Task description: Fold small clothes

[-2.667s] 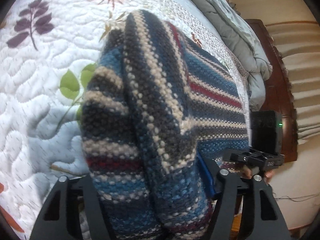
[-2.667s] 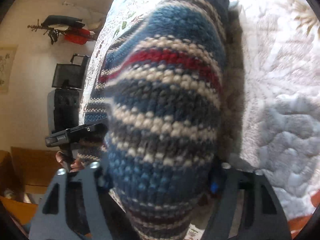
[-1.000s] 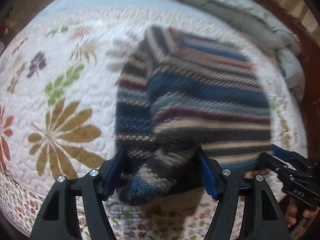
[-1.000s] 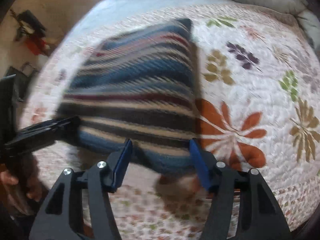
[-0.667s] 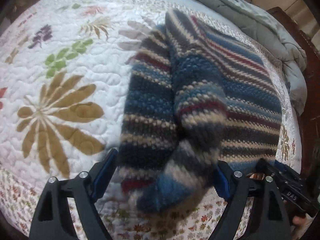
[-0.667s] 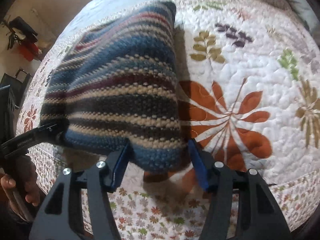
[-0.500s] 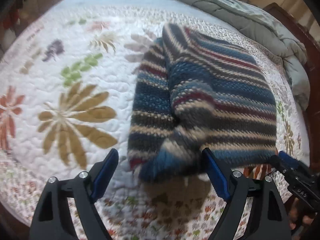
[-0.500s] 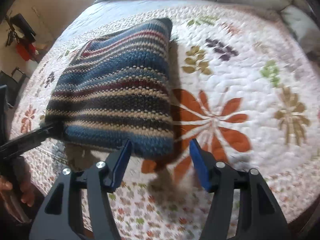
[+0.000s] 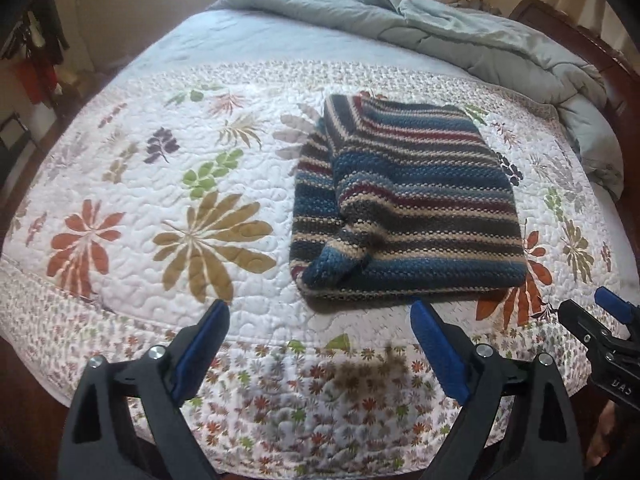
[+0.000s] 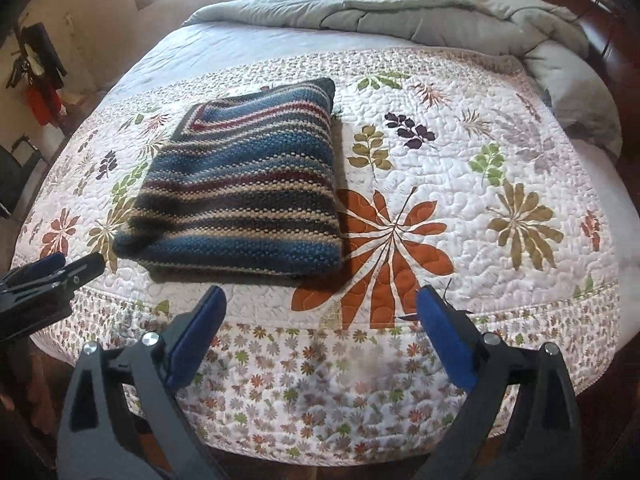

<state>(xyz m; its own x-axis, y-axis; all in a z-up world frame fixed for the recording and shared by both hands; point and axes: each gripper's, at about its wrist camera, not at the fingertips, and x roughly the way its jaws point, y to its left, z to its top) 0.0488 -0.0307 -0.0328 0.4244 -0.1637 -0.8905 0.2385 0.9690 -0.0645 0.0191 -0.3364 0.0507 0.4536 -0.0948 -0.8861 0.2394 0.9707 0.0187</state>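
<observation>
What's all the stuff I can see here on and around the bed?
Striped sweater: one, blue, grey, cream and dark red, folded, lying on the quilt near the front edge.
Quilt: one, white with leaf and flower prints, covering the bed.
Comforter: one, grey-blue, bunched at the far end.
Wooden bed frame: one, dark brown, far right.
Hanging clothes: red and dark, left wall.
Left gripper: black with blue pads, open, empty.
Right gripper: same, open, empty.

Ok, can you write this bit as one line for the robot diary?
sweater: folded, flat on quilt | left gripper: open, empty | right gripper: open, empty | both clear of sweater
</observation>
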